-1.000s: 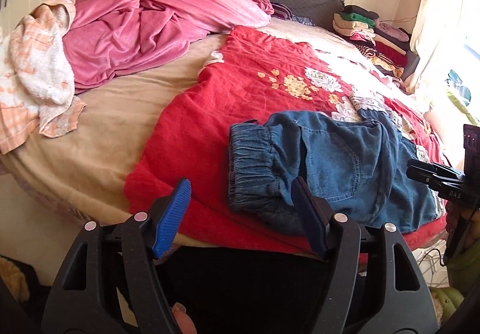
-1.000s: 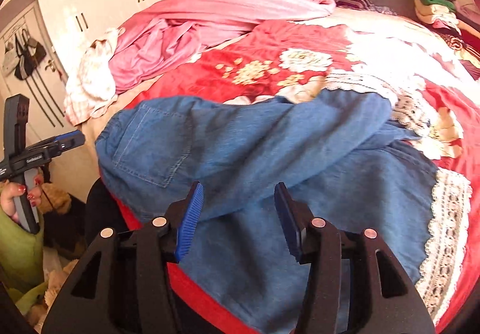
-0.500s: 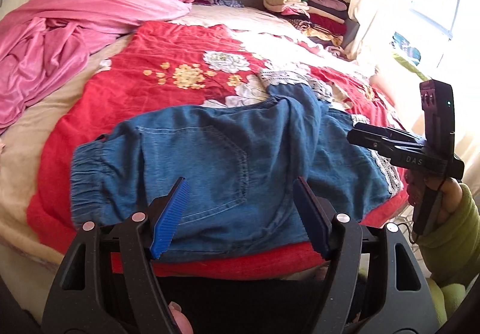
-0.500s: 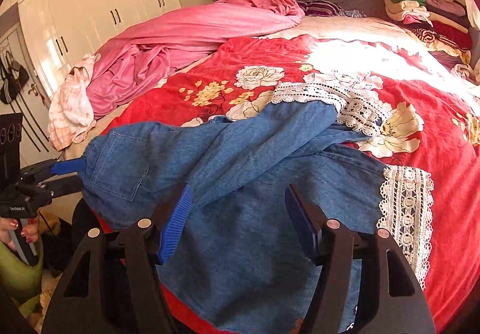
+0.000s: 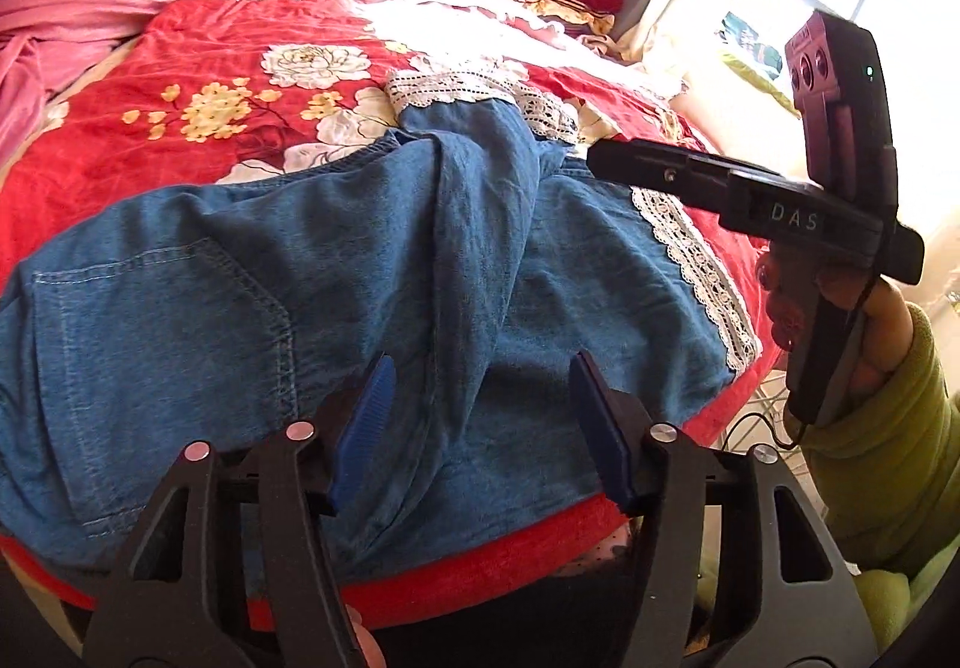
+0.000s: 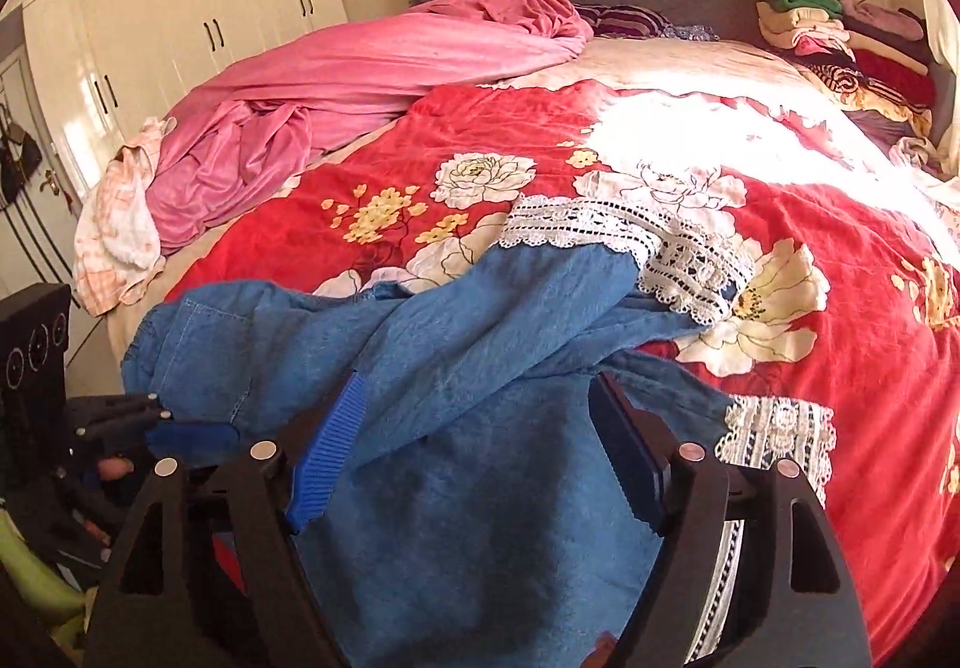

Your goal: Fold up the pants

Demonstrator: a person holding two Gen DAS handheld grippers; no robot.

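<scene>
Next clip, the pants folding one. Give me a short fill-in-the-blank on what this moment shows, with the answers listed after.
1. The denim pants lie on a floral blanket whose main colour is ____.
2. Both leg hems are trimmed with white ____.
3. The left gripper and right gripper both have their jaws ____, holding nothing.
4. The crumpled sheet near the headboard is ____.

Answers: red; lace; open; pink

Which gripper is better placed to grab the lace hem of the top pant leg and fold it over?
Probably the right gripper. It is open and points along the top leg toward the lace hem. The left gripper, also open, sits nearer the back pocket.
</scene>
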